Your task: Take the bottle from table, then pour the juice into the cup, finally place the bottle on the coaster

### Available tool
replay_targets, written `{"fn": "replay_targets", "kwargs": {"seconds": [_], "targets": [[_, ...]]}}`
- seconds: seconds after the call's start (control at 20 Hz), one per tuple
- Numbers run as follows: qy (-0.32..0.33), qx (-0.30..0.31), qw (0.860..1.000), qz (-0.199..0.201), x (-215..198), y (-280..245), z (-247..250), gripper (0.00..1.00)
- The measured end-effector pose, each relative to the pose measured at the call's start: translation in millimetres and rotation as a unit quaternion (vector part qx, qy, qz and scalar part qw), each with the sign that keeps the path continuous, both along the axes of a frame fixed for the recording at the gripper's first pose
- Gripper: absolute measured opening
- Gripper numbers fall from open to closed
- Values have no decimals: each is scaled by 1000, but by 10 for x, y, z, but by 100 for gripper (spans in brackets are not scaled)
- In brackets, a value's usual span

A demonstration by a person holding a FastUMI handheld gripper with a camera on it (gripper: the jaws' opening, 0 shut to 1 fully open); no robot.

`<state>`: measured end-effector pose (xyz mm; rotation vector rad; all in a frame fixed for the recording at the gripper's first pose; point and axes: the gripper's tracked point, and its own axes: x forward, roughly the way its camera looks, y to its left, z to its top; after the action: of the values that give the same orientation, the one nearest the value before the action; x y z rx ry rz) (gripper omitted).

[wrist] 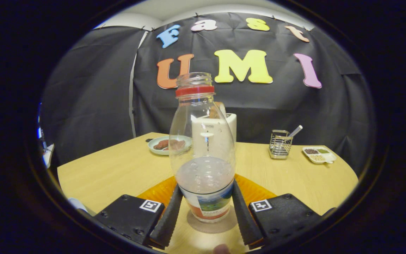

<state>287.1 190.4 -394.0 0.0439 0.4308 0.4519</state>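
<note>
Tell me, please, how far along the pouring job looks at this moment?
The bottle is uncapped, upright and shows pale liquid in its lower part. The gripper has both fingers against its sides, so the bottle is in hand. It stands by the orange coaster; whether on it or just ahead, I cannot tell. Whether pouring has happened cannot be judged from here. If not, pouring into the cup remains, then placing.

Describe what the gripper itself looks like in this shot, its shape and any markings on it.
The gripper has two long, narrow fingers with ribbed, toothed inner faces. Each is mounted on a boxy black block with visible screws. Each block carries a small square black-and-white marker tag on its top inner corner. No cables are visible.
</note>
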Motion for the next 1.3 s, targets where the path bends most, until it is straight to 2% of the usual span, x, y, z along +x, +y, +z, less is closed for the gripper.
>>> {"fn": "replay_targets", "kwargs": {"seconds": [0.6,0.8,1.3], "targets": [[3,-2,1000,-6,-4,-59,-87,86],[-14,-9,1000,-16,-4,-85,43,99],[-38,-1,998,-43,-119,-213,467,100]]}}
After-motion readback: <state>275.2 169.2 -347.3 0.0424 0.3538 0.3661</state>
